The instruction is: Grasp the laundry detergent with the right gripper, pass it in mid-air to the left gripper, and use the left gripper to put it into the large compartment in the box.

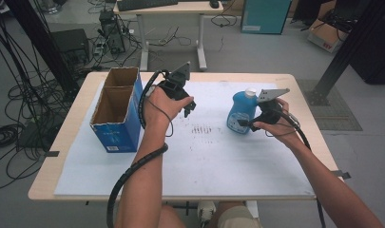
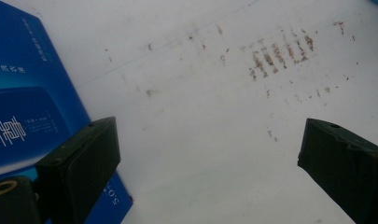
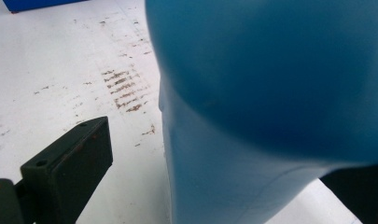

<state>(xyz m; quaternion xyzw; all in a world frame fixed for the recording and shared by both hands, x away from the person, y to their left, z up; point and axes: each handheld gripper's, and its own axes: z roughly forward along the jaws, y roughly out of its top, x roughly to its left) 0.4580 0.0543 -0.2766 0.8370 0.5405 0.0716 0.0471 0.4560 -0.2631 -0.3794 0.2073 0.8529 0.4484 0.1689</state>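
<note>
The right gripper [image 1: 243,123] is closing in on the blue bottle [image 1: 241,112], which is standing upright at 2 o'clock on the white mat [image 1: 214,161]. Its jaws are straddling the bottle's body, wide, apparently not yet pinching. The left gripper [image 1: 189,108] is hanging with its 2 jaws wide apart and empty, the cardboard box [image 1: 118,110] at its 9 o'clock. Judging by this, the grasp is in hand; next, squeezing firmly before lifting.
</note>
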